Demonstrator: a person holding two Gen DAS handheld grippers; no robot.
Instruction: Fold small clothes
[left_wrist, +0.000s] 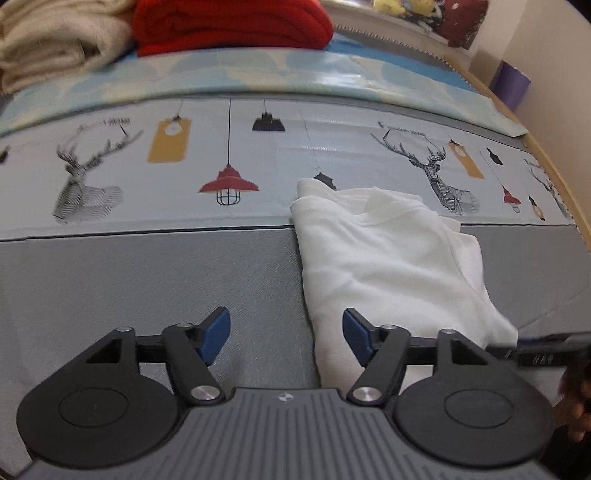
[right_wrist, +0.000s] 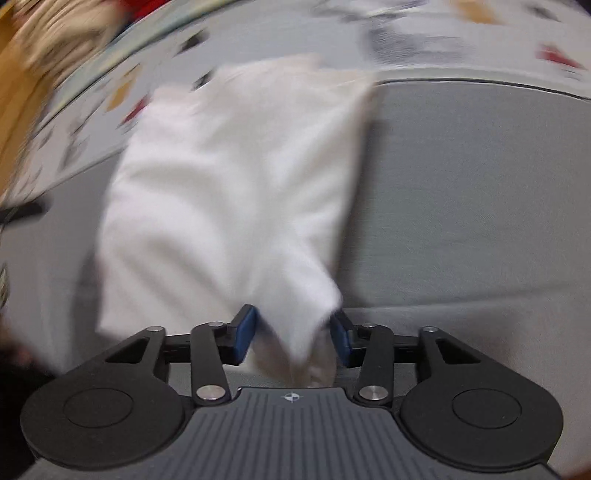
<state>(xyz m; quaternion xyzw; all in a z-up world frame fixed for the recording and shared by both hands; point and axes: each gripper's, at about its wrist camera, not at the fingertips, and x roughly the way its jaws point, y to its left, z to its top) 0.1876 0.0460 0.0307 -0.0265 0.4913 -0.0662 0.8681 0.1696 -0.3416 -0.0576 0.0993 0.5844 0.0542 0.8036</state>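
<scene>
White garment (left_wrist: 391, 258) lying partly folded on grey mat (left_wrist: 147, 280), its far end reaching onto the printed band with deer and lamps (left_wrist: 229, 177). Several layers visible at the far end, rumpled there, smoother toward the near edge.

Left gripper (left_wrist: 286, 338) above the mat, pointing down at a slant, jaws wide apart and holding nothing. Left blue pad over bare mat, right blue pad (left_wrist: 356, 338) in front of the garment's near left edge; no pressing on the cloth to be seen. Between the pads only grey mat and the garment's edge.

Right gripper (right_wrist: 293, 338) over the near corner of the garment (right_wrist: 236, 192), jaws about half apart. Corner of cloth hanging between the two blue pads; right pad partly hidden by the cloth, left pad just beside it. Picture much blurred here, so cannot tell if the pads touch the cloth; no clamping visible.

Farther back in the left view: red folded cloth (left_wrist: 232, 26) and beige folded cloth (left_wrist: 55, 44) side by side, behind a pale blue patterned strip (left_wrist: 258, 70). Part of a hand (left_wrist: 576, 406) at the right edge of the left view.
</scene>
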